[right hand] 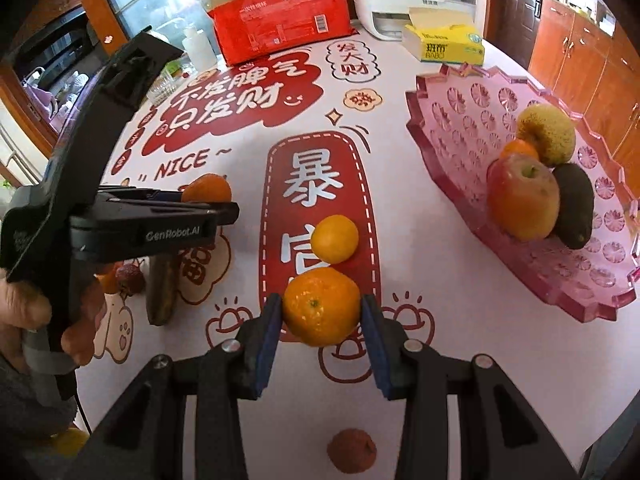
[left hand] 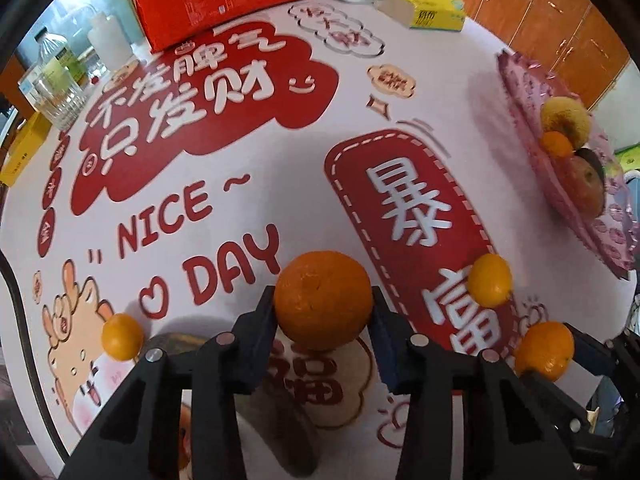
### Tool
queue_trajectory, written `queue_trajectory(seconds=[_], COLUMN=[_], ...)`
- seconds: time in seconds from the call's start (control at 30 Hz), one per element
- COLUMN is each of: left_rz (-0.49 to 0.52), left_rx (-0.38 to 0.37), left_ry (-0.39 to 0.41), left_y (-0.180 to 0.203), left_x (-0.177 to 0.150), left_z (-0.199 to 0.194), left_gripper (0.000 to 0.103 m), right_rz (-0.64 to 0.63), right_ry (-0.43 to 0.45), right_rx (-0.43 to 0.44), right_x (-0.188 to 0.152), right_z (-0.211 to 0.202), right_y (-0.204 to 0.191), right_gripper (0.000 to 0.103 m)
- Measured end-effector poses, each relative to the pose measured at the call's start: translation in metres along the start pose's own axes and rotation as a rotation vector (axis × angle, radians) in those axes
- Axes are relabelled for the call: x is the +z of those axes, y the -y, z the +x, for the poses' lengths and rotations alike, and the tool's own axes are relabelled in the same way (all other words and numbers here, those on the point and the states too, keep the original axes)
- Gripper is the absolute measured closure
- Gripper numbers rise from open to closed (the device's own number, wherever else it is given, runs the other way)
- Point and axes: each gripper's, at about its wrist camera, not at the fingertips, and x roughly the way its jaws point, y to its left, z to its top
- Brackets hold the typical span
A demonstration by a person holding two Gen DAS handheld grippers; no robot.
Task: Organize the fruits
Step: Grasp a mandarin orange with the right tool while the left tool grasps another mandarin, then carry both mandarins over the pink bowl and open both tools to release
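Note:
My left gripper is shut on a large orange, held above the table; it also shows in the right wrist view. My right gripper is shut on a tangerine, which also shows in the left wrist view. A small yellow-orange citrus lies on the cloth just beyond it. The pink fruit tray at the right holds an apple, an avocado, a yellow fruit and a small orange.
A lychee lies near the front edge, another lychee and a dark long fruit lie at the left. A small citrus sits left. A red package, a yellow tissue box, a glass and bottles stand at the back.

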Motion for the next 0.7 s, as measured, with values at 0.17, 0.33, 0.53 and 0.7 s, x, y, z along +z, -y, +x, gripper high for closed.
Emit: queue_trajectory(seconds=[0.17, 0.33, 0.53, 0.7], left_rz=[0.02, 0.045, 0.071, 0.083], left_rx=[-0.003, -0.019, -0.031, -0.059], left_ry=[0.055, 0.103, 0.172, 0.226], left_y=[0.014, 0.035, 0.068, 0.098], left_x=[-0.005, -0.008, -0.002, 0.008], left_z=[-0.037, -0.07, -0.109, -0.137], left_gripper=[0.061, 0.061, 0.061, 0.061], right_rz=[-0.015, -0.039, -0.044, -0.046], right_ry=[0.021, 0.041, 0.092, 0.15], right_rx=[0.015, 0.016, -0.001, -0.016], right_x=[-0.001, -0.002, 0.003, 0.009], right_z=[-0.014, -0.035, -0.072, -0.104], right_y=[0.0, 0.005, 0.026, 0.049], right_gripper=[0.063, 0.063, 0.063, 0.063])
